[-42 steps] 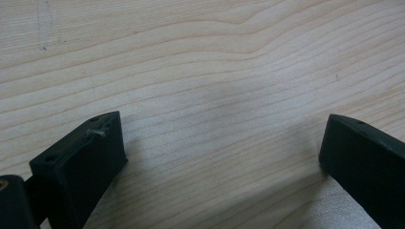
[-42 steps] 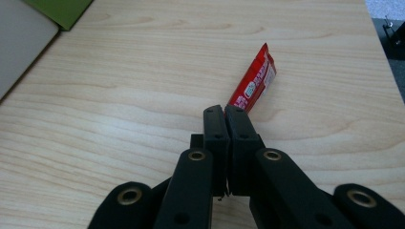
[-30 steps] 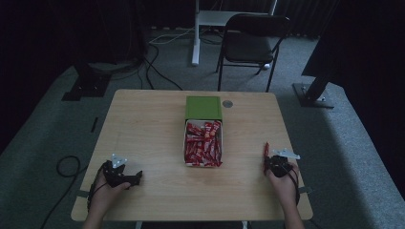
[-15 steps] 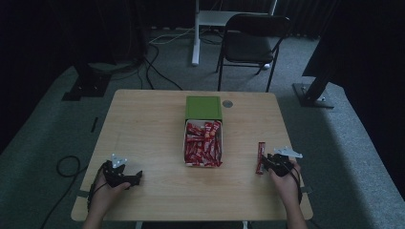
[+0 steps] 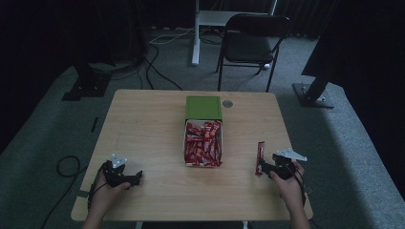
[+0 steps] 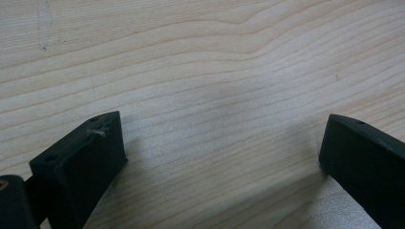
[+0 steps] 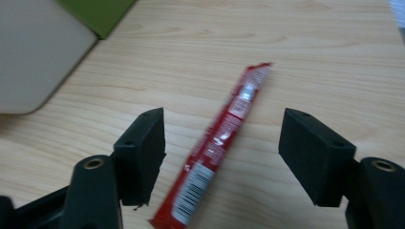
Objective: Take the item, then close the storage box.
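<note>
So, one red candy stick (image 7: 224, 143) lies flat on table (image 5: 143, 133), right of full box (image 5: 203, 143). Right gripper (image 7: 222, 157) open around it, not squeezing. Left gripper (image 6: 219, 162) open, empty. Job looks barely begun.

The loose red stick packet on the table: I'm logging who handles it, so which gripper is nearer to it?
Right. The right gripper has its open jaws on either side of the red stick packet; the left gripper sits open beyond the box, over bare table.
</note>
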Available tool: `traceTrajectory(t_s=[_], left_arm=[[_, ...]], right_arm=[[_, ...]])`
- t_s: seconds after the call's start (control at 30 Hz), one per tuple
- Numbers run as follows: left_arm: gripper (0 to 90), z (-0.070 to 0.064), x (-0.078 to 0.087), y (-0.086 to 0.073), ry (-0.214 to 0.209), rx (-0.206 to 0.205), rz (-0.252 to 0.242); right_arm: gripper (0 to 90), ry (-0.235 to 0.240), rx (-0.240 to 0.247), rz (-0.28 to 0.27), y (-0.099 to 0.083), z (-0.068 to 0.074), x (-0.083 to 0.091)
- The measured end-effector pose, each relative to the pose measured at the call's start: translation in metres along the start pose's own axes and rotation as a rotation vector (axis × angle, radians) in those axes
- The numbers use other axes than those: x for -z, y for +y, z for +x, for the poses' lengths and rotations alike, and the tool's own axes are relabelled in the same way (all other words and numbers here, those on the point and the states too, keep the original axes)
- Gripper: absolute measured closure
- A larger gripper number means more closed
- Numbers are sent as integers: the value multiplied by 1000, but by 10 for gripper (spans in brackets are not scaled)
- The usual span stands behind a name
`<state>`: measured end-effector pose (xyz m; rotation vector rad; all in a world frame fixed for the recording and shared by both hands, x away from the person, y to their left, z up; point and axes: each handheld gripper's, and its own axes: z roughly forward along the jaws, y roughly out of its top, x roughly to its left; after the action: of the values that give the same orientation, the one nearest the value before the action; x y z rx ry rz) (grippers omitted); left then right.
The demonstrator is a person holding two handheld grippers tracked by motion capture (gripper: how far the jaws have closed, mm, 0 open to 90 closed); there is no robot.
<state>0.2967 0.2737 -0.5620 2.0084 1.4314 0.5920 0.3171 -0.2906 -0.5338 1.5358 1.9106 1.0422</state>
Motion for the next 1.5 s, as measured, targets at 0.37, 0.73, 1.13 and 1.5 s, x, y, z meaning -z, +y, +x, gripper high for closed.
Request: traceTrajectory(t_s=[0.37, 0.73, 1.13, 1.5], left_arm=[[24, 0, 0, 0, -1, -1, 0], [33, -6, 2, 1, -35, -23, -33], [32, -40, 10, 20, -162, -139, -112], [32, -56, 9, 29, -200, -204, -141]], right_arm=[[206, 11, -49, -3, -15, -8, 10], [136, 16, -24, -31, -22, -6, 31], [135, 90, 37, -70, -8, 19, 33], [135, 166, 97, -98, 12, 47, 21]])
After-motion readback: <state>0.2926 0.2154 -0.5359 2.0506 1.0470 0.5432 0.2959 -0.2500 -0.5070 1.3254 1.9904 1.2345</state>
